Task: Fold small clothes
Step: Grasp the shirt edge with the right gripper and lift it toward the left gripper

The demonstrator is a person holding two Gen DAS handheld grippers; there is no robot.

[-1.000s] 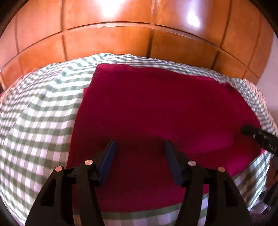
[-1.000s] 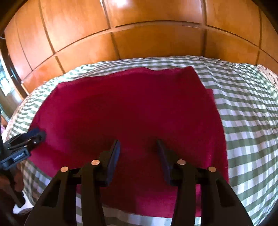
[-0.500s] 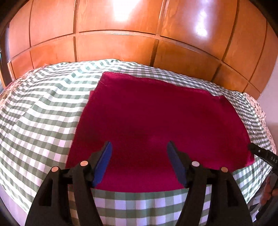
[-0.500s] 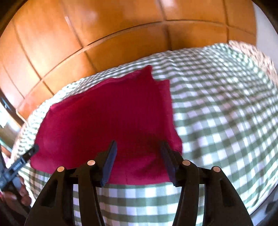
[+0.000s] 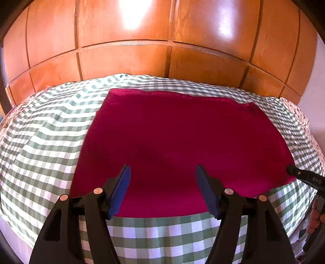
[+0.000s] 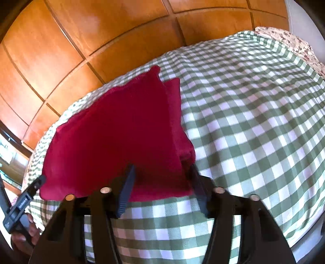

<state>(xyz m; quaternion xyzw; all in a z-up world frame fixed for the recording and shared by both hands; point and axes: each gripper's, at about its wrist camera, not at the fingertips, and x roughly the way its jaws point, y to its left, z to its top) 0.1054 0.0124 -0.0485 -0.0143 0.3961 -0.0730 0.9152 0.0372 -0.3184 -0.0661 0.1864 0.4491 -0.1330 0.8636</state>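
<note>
Crimson rectangular cloth (image 5: 182, 146) lies flat on the green-checked bedcover (image 5: 40, 146), seemingly doubled once already; further folds remain; left gripper (image 5: 163, 189) and right gripper (image 6: 162, 188) both gape wide, empty.

Bright glare on wood panels (image 5: 130, 18), fisheye-warped edges

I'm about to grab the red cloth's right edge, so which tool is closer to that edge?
Right. The right tool hangs open at the red cloth's near right corner, by that edge. The left tool is open over the cloth's near middle, farther left.
</note>
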